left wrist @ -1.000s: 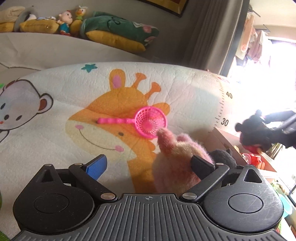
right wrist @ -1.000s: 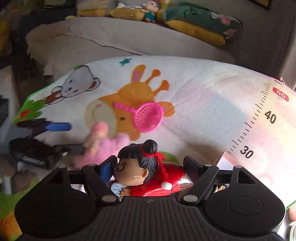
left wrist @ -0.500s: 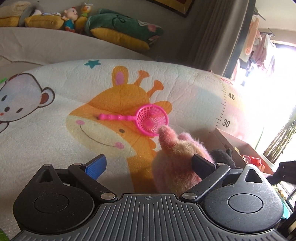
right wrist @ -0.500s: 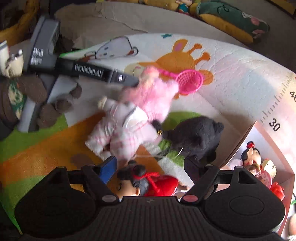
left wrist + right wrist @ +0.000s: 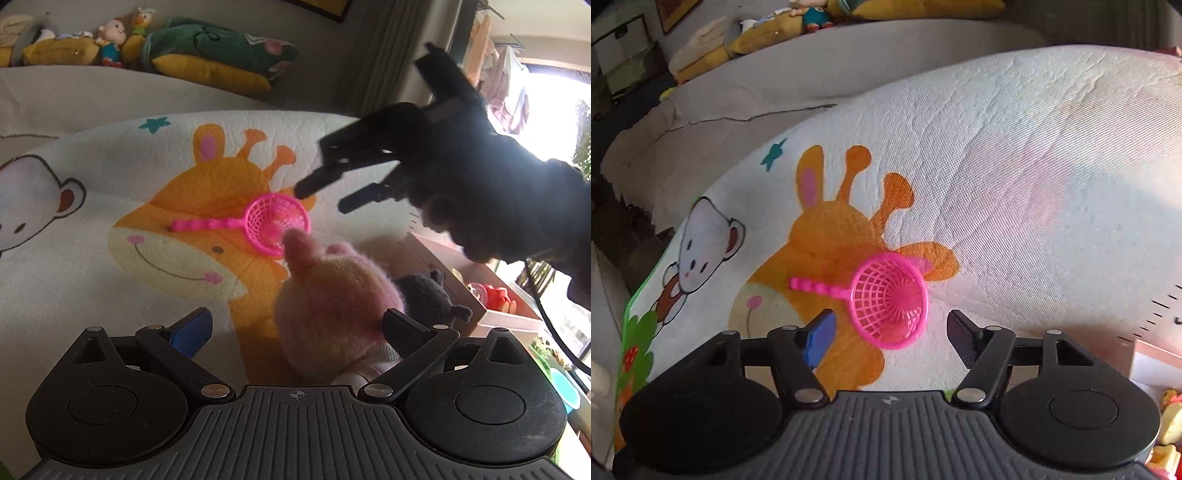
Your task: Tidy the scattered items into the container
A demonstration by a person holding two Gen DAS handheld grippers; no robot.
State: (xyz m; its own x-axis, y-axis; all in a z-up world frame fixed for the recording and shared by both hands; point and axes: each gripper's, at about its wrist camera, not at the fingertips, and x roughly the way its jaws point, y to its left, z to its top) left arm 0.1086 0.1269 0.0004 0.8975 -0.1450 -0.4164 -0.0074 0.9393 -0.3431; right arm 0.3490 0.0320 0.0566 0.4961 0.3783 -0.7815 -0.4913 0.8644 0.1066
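The toy net (image 5: 886, 302) lies on the play mat (image 5: 1034, 184); the plush toy (image 5: 332, 306) sits before it; the box (image 5: 480, 291) stands right of the plush toy.

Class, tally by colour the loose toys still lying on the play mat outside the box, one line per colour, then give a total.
Pink: 2, the net scoop and the pink plush
Black: 1, the black plush
Total: 3

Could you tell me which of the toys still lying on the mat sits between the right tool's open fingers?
The pink toy net, alone on the giraffe print; the pink plush and black plush lie near the box.
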